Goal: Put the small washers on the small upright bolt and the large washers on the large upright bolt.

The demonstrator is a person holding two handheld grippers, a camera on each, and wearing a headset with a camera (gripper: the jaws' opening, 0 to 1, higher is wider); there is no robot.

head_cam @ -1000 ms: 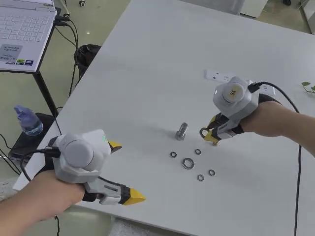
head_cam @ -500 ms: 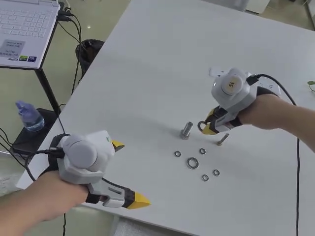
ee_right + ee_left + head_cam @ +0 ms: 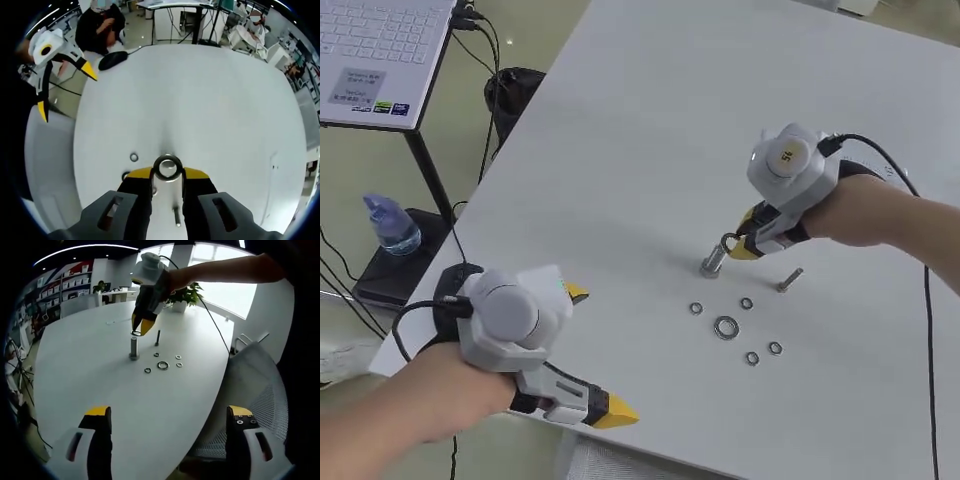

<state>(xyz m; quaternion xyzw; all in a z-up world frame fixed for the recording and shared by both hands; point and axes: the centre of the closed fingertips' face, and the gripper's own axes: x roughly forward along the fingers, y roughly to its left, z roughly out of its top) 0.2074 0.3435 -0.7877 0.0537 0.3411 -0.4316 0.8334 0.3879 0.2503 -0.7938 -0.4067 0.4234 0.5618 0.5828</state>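
The right gripper (image 3: 740, 247) has its jaws clamped on the rim of a large washer (image 3: 167, 166), leaving the hole free. The large bolt (image 3: 712, 263) stands just under the jaws, probably lined up for threading, though the alignment is hard to judge. The small bolt (image 3: 789, 280) stands beside them, with loose washers (image 3: 726, 327) on the table (image 3: 620, 150) nearby. The left gripper (image 3: 600, 352), jaws apart and empty, hangs well clear.
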